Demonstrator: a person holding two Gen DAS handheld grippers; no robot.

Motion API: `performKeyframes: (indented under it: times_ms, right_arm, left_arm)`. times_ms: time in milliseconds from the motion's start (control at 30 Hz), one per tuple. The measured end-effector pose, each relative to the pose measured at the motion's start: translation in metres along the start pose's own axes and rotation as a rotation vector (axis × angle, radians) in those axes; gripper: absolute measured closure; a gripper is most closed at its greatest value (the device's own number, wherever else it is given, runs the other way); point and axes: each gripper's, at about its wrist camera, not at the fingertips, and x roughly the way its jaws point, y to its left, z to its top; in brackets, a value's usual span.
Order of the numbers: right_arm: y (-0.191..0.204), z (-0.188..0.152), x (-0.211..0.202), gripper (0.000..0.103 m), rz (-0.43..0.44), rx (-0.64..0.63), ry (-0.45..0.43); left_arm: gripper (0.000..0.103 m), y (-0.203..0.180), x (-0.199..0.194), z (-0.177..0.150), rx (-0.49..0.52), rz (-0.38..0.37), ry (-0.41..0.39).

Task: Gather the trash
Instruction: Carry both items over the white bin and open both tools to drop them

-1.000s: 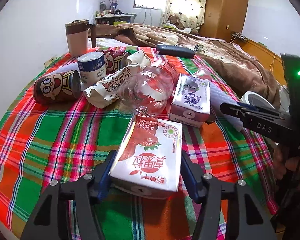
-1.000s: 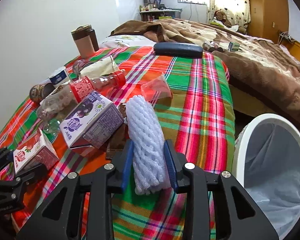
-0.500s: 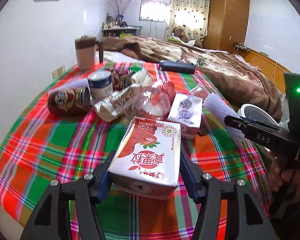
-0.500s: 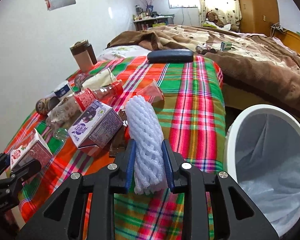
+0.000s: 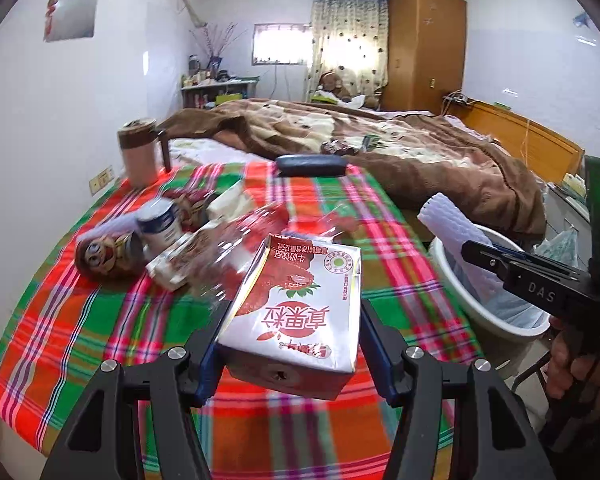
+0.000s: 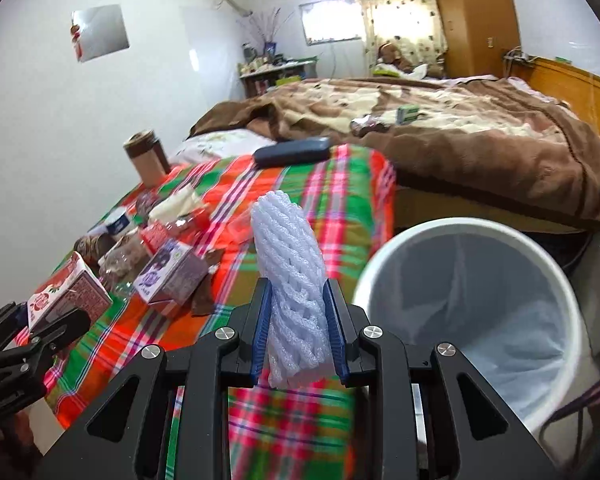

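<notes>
Both loads have risen off the plaid counter [image 5: 100,320] since the earlier frame. Left hand-held gripper [image 5: 292,340] clamps a strawberry milk carton [image 5: 296,304] at lower centre; right hand-held gripper [image 6: 298,320] clamps a white foam net sleeve [image 6: 290,264] beside the white trash bin [image 6: 380,272].

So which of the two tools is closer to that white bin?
The right. The right tool, holding the foam net, is beside the white bin's rim. The left tool, holding the red carton, is further back over the checked cloth.
</notes>
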Motion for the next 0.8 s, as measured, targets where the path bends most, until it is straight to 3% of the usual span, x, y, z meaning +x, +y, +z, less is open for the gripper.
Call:
performKeyframes:
  times_ms: [333,467,800]
  right_arm:
    - [-0.043,-0.001,-0.023,0.075,-0.109,0.052,-0.039]
    - [-0.059,-0.001,-0.028,0.075,-0.148,0.078,-0.046]
    - [-0.098,-0.005,-0.024,0.075,-0.234,0.12,-0.012]
  left_arm:
    - [0.043,-0.06,0.011,0.023,0.069,-0.076,-0.015]
    - [0.043,-0.089,0.017,0.03,0.121,-0.07,-0.031]
    - [0.042,-0.15,0.046,0.041,0.196,-0.129,-0.004]
